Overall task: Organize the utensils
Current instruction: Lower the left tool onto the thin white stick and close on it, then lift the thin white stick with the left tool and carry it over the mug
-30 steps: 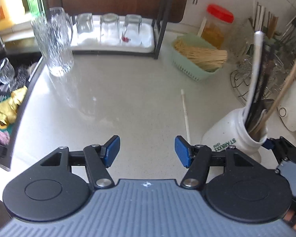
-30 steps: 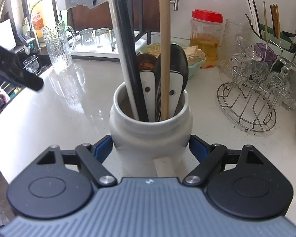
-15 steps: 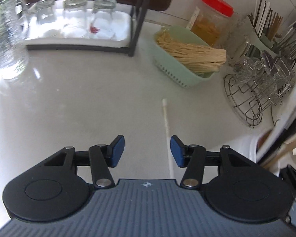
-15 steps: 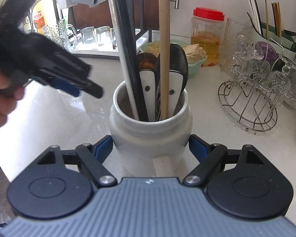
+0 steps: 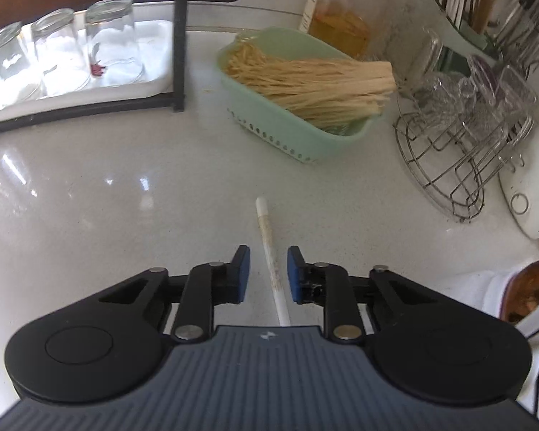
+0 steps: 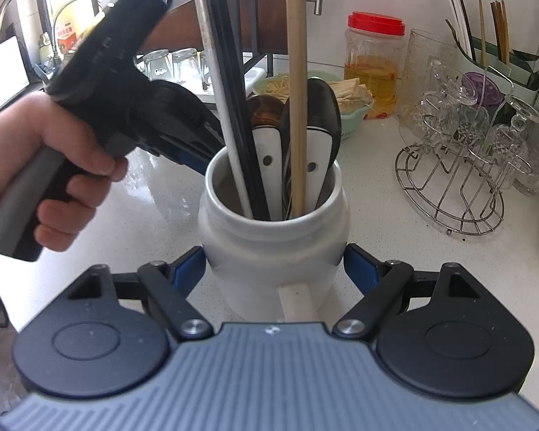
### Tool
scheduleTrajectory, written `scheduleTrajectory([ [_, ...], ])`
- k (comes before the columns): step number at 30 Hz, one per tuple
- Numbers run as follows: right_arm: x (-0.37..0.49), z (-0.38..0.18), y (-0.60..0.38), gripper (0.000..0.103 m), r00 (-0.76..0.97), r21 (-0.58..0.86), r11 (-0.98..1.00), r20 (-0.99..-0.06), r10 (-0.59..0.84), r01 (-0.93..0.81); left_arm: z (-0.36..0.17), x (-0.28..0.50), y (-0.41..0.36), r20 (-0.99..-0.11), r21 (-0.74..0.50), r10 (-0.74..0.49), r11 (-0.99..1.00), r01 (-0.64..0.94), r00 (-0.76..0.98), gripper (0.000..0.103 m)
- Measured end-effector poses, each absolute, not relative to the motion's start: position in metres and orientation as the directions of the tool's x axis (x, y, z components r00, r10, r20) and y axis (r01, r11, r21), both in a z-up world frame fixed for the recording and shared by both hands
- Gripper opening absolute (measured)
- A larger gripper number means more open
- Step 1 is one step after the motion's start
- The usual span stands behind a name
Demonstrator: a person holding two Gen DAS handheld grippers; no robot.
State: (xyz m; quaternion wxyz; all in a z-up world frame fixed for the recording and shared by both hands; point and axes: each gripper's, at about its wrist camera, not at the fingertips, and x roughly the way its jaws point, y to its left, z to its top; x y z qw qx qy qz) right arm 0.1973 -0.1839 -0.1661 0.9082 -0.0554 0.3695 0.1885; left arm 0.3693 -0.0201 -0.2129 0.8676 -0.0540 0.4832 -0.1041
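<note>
1. The left gripper (image 5: 264, 271) is low over the counter. Its two blue pads are spread a little, one on each side of a white chopstick (image 5: 271, 262). They do not touch it yet, so the stick lies flat between them.
2. The right gripper (image 6: 275, 269) has its pads wide apart around a white jar (image 6: 273, 248). The pads sit right at the jar's sides, but it is hard to tell if they squeeze it. It looks like this gripper keeps the jar from sliding or tipping.
3. The jar stands upright on the counter (image 5: 125, 197). It holds tall chopsticks and spoons, handles down. The loose stick probably belongs there too.
4. The person's left hand (image 6: 50, 165) is just left of the jar, so the carry would be short.
5. Farther back is a green basket (image 5: 298, 122) full of thin sticks.
6. Beside it is a wire rack (image 5: 460, 158) with glasses, and a jar with a red lid (image 6: 375, 57) stands by the wall.
</note>
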Motion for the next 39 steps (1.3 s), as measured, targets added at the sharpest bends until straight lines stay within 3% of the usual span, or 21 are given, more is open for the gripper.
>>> scheduleTrajectory([
  [16,0.194,-0.166,-0.185,0.085,0.662,0.044,0.926,-0.686,0.302,-0.376,-0.219,0.359,-0.03,-0.864,-0.105,-0.159,0.985,0.138,0.477,0.008],
  [39,0.192,-0.166,-0.185,0.085,0.66,0.034,0.921,-0.687,0.303,-0.387,-0.215,0.308,-0.01,-0.886,-0.088,-0.128,0.99,0.11,0.445,0.009],
])
